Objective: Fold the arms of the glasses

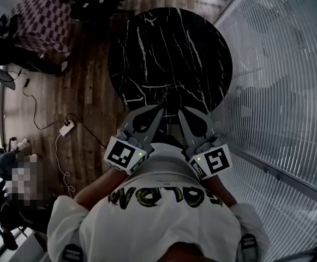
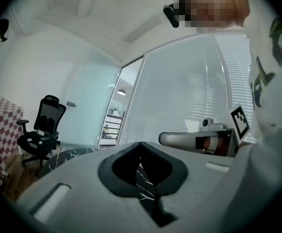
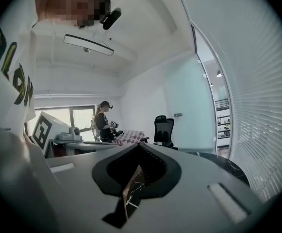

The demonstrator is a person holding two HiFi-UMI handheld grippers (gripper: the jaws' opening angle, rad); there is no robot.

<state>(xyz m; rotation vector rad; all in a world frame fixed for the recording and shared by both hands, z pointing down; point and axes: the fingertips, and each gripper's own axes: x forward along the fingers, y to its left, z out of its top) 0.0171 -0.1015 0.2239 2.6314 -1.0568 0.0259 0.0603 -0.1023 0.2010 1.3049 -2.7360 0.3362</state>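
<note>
No glasses show in any view. A round black marble table (image 1: 170,59) stands in front of me, and its top shows nothing on it. My left gripper (image 1: 159,110) and right gripper (image 1: 181,111) are held side by side close to my chest, over the table's near edge and pointing roughly level. Both have their jaws together with nothing between them. In the left gripper view the left gripper (image 2: 141,143) is shut, with the right gripper's body (image 2: 199,140) beside it. In the right gripper view the right gripper (image 3: 140,145) is shut too, and the table (image 3: 225,165) lies beyond it.
A glass wall with blinds (image 1: 281,81) runs along the right. On the wooden floor at left lie a power strip and cable (image 1: 66,127). A checkered-cloth table (image 1: 41,18) and an office chair (image 2: 41,127) stand beyond. A person (image 3: 102,120) stands by the checkered table.
</note>
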